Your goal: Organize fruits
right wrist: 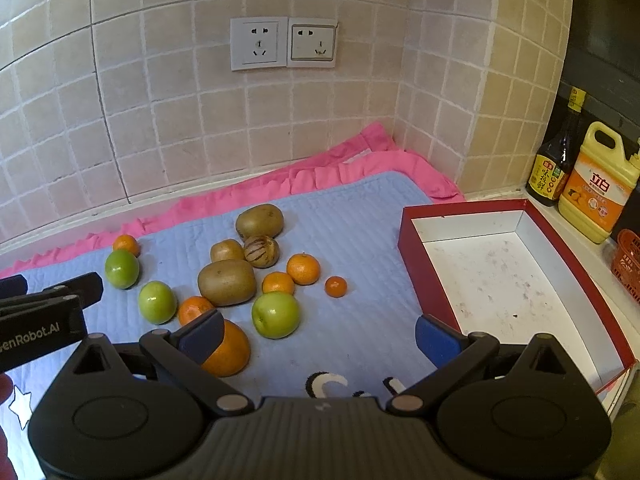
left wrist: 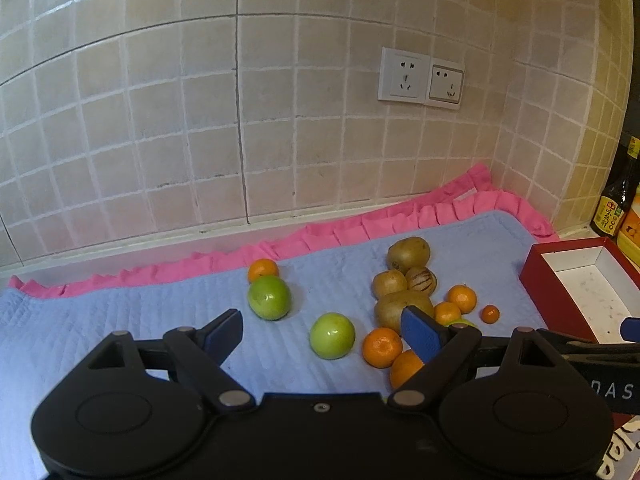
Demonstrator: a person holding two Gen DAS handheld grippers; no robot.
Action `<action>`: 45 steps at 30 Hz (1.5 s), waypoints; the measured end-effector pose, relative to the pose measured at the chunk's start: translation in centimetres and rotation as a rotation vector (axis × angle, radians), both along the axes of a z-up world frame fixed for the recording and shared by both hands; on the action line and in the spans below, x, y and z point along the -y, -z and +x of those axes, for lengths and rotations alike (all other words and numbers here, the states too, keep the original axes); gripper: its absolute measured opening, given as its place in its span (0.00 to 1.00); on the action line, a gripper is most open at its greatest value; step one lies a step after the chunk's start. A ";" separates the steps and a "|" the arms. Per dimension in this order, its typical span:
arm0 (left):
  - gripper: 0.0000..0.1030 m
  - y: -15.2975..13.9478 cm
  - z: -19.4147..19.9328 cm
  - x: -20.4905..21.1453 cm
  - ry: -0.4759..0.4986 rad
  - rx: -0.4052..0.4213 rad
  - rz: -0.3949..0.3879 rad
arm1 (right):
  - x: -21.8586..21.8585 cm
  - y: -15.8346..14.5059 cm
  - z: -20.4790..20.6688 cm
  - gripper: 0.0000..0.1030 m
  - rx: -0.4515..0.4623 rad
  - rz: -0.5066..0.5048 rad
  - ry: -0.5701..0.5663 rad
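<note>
The left tool (left wrist: 322, 330) is hanging spread wide and empty above the blue mat (left wrist: 120, 320), a green apple (left wrist: 332, 335) lying just ahead between its fingers. The right tool (right wrist: 320, 338) is likewise gaping and holding nothing; a large orange (right wrist: 228, 354) is sitting against its left finger, another green apple (right wrist: 275, 314) just beyond. Kiwis and small oranges are clustering behind that apple. The red box (right wrist: 404, 232) is standing to that apple's right.
</note>
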State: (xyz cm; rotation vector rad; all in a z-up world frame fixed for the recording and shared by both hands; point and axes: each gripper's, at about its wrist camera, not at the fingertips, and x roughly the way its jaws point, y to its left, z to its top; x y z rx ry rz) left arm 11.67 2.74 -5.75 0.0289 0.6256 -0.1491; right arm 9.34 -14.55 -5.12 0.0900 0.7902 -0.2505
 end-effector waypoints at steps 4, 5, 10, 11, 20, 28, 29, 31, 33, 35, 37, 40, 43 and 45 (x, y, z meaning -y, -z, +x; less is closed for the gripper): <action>0.99 -0.1 0.1 -0.2 -0.010 0.000 -0.007 | 0.0 0.1 -0.1 1.00 -0.001 -0.005 0.002; 0.99 -0.1 0.1 -0.3 -0.012 -0.002 -0.008 | 0.1 0.2 0.0 1.00 -0.003 -0.004 0.003; 0.99 0.0 0.3 -0.9 -0.043 0.000 -0.008 | 0.6 0.4 0.0 1.00 -0.015 -0.016 0.017; 0.99 0.0 0.4 -1.0 -0.046 -0.001 -0.008 | 0.7 0.4 -0.1 1.00 -0.015 -0.015 0.024; 0.99 0.8 0.9 -1.3 -0.036 -0.027 0.002 | 1.7 0.8 -0.2 1.00 -0.023 -0.008 0.056; 0.99 2.7 0.6 -3.2 0.089 -0.034 0.041 | 2.7 1.2 -1.5 1.00 0.043 -0.015 0.031; 0.99 3.0 0.6 -3.2 0.100 -0.037 0.047 | 3.1 1.3 -1.5 0.98 0.039 -0.005 0.031; 0.99 3.6 0.5 -3.4 0.124 -0.043 0.060 | 3.9 1.9 -1.6 0.91 0.034 0.036 0.029; 0.99 4.2 0.4 -3.2 0.154 -0.054 0.062 | 4.5 2.5 -1.4 0.84 0.021 0.050 0.040; 0.99 4.7 0.5 -2.8 0.193 -0.074 0.054 | 4.6 3.0 -1.0 0.81 0.006 0.035 0.041; 0.99 5.3 0.6 -2.2 0.241 -0.096 0.044 | 4.8 3.3 -0.3 0.78 0.006 0.033 0.034; 0.99 6.3 0.5 -0.8 0.292 -0.115 0.050 | 4.9 3.7 1.3 0.74 0.009 0.040 0.017; 0.99 7.2 0.8 0.1 0.321 -0.141 0.049 | 5.0 4.2 3.2 0.67 0.009 0.017 -0.001; 0.99 7.6 1.0 0.3 0.333 -0.156 0.039 | 5.2 4.7 4.6 0.60 0.000 0.016 -0.008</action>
